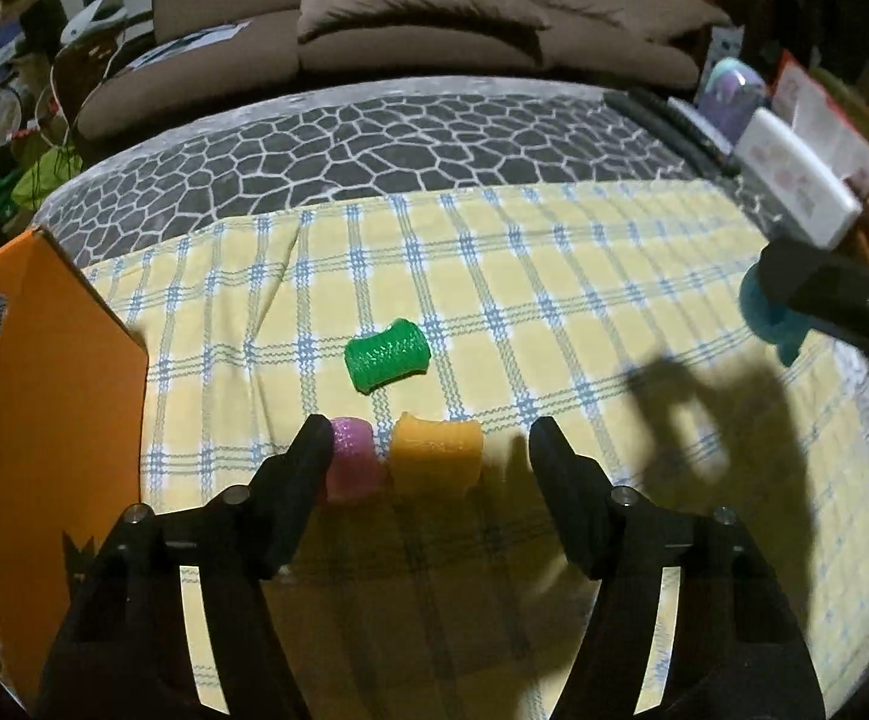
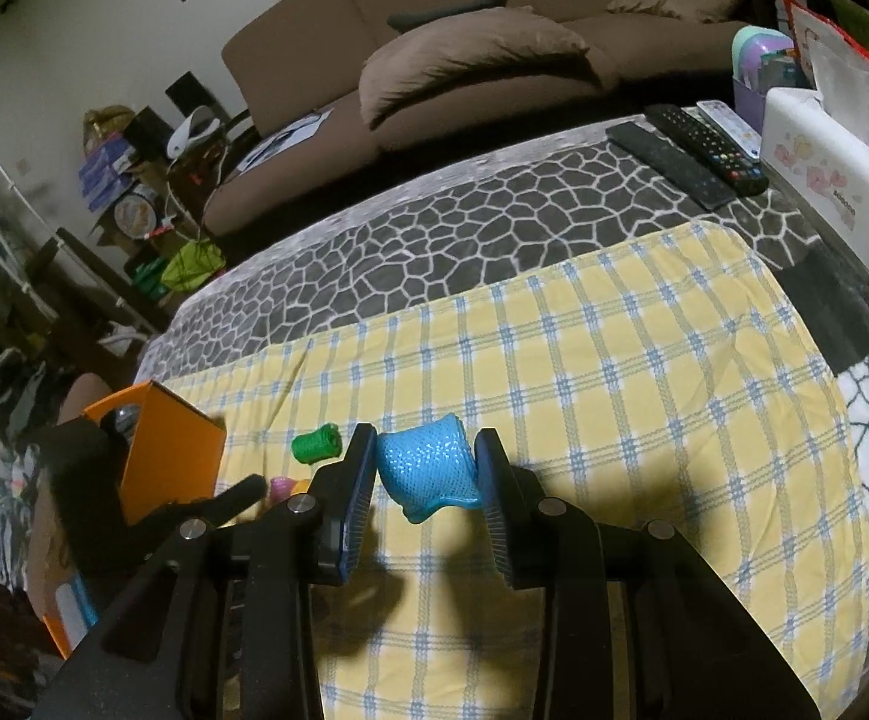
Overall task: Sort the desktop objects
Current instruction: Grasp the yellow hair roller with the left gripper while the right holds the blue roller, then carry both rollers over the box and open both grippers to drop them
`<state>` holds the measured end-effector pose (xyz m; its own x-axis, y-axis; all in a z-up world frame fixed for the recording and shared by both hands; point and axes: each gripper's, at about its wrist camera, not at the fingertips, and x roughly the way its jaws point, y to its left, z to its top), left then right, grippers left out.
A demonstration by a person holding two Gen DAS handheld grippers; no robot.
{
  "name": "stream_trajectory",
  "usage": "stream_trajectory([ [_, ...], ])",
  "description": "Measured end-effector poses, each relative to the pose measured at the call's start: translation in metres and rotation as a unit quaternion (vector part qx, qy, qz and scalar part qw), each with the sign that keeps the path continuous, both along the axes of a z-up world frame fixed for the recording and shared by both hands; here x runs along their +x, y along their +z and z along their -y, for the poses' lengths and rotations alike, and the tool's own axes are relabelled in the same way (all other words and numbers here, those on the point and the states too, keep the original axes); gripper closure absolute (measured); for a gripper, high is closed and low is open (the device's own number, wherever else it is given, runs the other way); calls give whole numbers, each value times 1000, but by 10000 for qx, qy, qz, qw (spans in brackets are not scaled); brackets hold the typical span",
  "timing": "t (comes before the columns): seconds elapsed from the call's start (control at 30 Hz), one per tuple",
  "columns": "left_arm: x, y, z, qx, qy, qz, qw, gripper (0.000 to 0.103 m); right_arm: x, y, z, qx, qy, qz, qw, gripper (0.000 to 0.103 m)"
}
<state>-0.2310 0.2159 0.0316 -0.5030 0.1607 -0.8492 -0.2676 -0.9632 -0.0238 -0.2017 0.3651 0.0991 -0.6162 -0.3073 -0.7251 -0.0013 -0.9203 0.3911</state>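
My left gripper (image 1: 431, 429) is open low over the yellow checked cloth (image 1: 584, 276). An orange spool (image 1: 435, 455) lies between its fingers and a pink spool (image 1: 350, 459) touches the left finger. A green spool (image 1: 386, 355) lies just beyond. My right gripper (image 2: 425, 450) is shut on a blue spool (image 2: 428, 471) and holds it above the cloth; it also shows at the right edge of the left wrist view (image 1: 764, 306). The green spool (image 2: 315, 443) and the left gripper's finger (image 2: 236, 495) appear at the left in the right wrist view.
An orange box (image 1: 56, 396) stands open at the left edge of the cloth (image 2: 164, 444). Remote controls (image 2: 692, 150) and a white tissue box (image 2: 836, 180) sit at the table's far right. A brown sofa (image 2: 494, 60) stands behind the table.
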Motion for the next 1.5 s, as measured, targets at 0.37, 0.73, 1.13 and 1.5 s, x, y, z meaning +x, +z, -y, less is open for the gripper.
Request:
stream_trajectory([
  [0.37, 2, 10, 2, 206, -168, -70, 9996, 79, 2, 2, 5, 19, 24, -7, 10000, 69],
  [0.73, 19, 73, 38, 952, -74, -332, 9949, 79, 6, 15, 15, 129, 169, -76, 9997, 69],
  [1.13, 66, 126, 112, 1134, 200, -721, 9907, 79, 21, 47, 65, 181, 742, -245, 9968, 69],
  [1.5, 128, 141, 207, 1000, 603, -738, 9904, 79, 61, 64, 157, 180, 1753, -213, 9841, 69],
])
